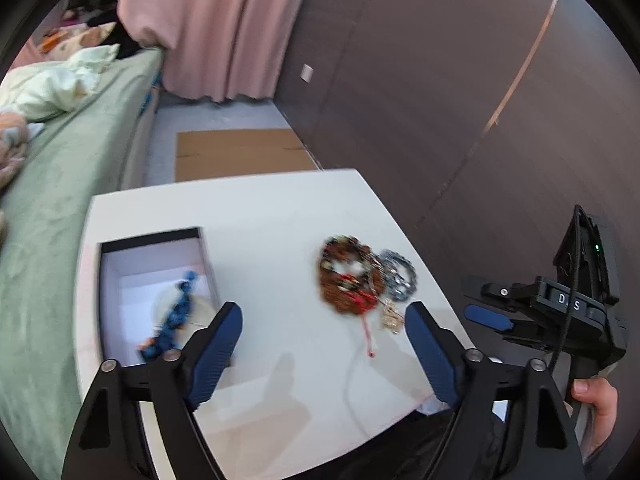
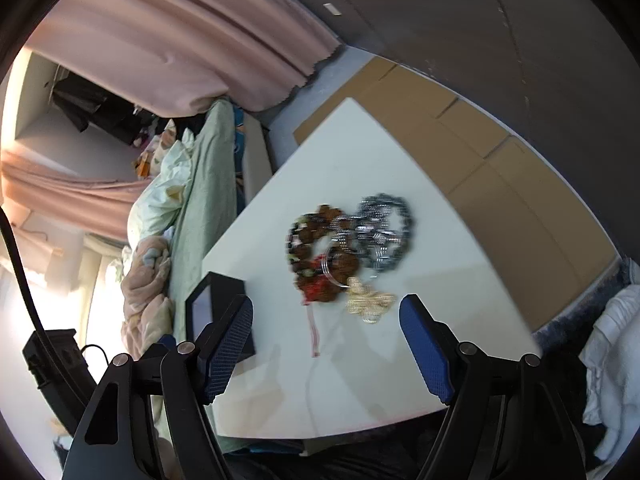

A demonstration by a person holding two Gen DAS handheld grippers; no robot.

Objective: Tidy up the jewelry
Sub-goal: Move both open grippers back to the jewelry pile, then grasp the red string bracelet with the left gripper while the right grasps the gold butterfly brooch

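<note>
white table [image 1: 260, 208] beside a green bed [image 1: 60, 200] | open box [image 1: 108, 280] at table's left, blue necklace [image 1: 172, 320] inside | jewelry pile [image 2: 344, 248] at table's middle-right: brown bead bracelet, silver chain, gold piece | left gripper [image 1: 324, 320] wide open, empty | right gripper [image 2: 326, 316] wide open, empty

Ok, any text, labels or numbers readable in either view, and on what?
"D S": white letters on the black body of the right gripper, seen from the left wrist view; anything between the letters is hidden by a cable.
Nothing else readable: jewelry and box show no text.
</note>
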